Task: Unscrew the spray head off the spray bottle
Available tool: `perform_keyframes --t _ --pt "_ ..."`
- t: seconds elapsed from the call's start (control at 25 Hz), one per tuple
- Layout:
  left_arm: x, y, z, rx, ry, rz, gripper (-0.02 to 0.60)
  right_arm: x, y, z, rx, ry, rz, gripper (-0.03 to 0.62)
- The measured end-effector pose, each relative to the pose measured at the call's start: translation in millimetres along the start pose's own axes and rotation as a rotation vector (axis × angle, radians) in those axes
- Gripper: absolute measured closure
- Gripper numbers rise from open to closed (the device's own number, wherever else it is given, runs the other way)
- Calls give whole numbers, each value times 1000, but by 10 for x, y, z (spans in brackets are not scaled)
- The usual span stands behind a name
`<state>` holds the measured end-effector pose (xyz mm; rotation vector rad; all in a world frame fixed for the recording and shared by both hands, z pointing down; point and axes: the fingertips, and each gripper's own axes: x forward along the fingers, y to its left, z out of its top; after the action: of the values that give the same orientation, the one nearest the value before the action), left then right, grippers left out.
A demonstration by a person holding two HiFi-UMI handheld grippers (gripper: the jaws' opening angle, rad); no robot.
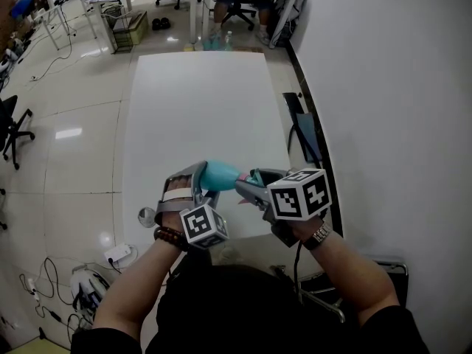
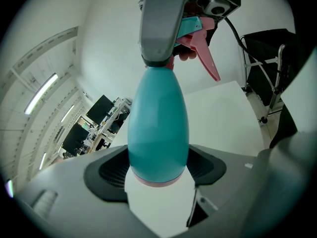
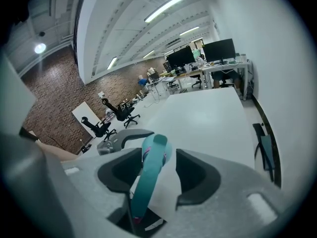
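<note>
I hold a teal spray bottle (image 1: 221,174) in the air over the near edge of the white table (image 1: 199,102). My left gripper (image 1: 205,184) is shut on its body near the base. In the left gripper view the bottle (image 2: 158,128) runs away from the jaws to its spray head (image 2: 190,26) with a pink trigger (image 2: 205,58). My right gripper (image 1: 245,187) is shut on the spray head (image 1: 252,177); one grey finger (image 2: 161,24) lies flat across it. In the right gripper view the teal head (image 3: 148,182) sits between the jaws, with the bottle (image 3: 157,150) beyond. The neck joint is hidden.
The long table runs away from me toward desks and office chairs (image 1: 236,9) at the far end. A black folding chair (image 1: 306,135) stands between the table and the white wall on the right. Cables and a power strip (image 1: 118,255) lie on the floor at the left.
</note>
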<state>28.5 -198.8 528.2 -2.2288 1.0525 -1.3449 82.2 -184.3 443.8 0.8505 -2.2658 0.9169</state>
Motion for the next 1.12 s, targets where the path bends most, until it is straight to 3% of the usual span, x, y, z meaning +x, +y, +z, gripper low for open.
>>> perform_keyframes --t 0.36,0.56,1.12 --pt "-23 -18 15 11 8 -4 201 10 31 -41 -19 6 19 457" --pt "-29 -35 14 6 4 -23 201 6 51 -45 -49 12 16 462" --pt "-45 -151 -6 17 4 -130 202 -7 98 -116 -284 67 -10 468"
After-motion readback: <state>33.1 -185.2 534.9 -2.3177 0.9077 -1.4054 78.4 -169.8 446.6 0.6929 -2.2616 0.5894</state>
